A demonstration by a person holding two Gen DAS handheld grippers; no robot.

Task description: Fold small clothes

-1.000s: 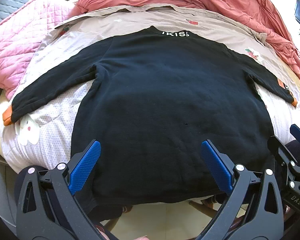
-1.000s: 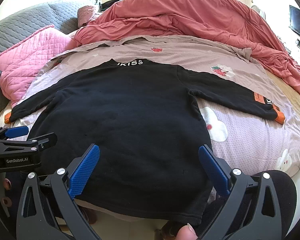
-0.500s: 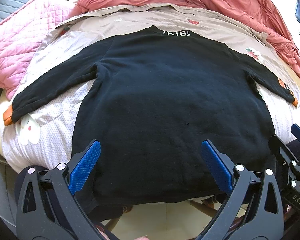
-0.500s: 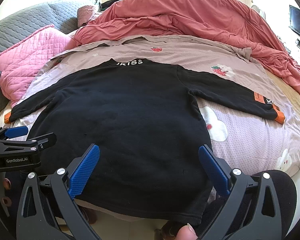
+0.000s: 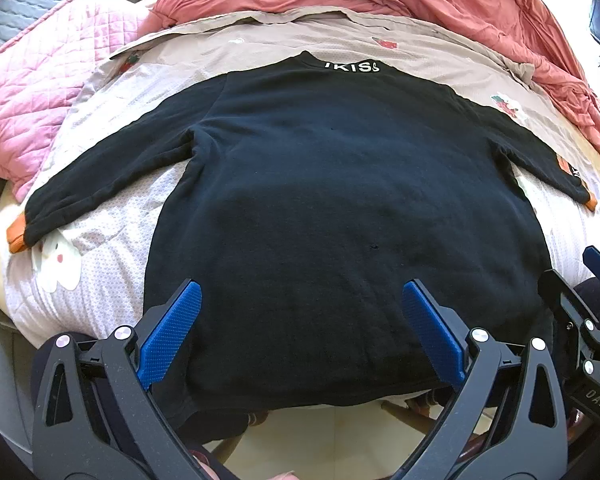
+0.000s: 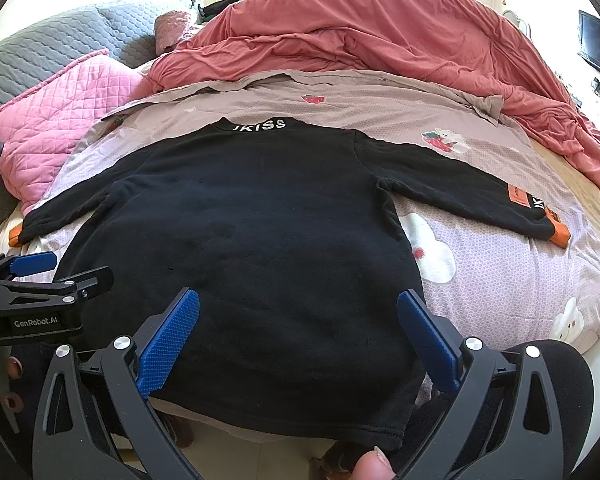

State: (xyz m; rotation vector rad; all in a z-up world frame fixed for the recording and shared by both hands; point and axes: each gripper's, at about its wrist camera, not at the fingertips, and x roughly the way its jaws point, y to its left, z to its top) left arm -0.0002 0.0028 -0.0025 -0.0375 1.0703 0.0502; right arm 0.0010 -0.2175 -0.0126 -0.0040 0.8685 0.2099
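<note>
The black sweatshirt lies spread flat, back up, on the patterned bedsheet, collar away from the person and hem hanging over the near edge of the bed. Both sleeves are stretched out to the sides, orange cuffs at their ends. Nothing about it has shifted in the last second: no fold has been started, and the cloth looks smoothed and ready.

The left gripper hovers over the hem, its blue fingers spread wide and holding nothing. The right gripper does the same beside it, equally wide and empty. Neither has moved noticeably. Beyond the sweatshirt sit a pink quilted pillow and a heaped red duvet. I'd guess a sleeve gets picked up first.
</note>
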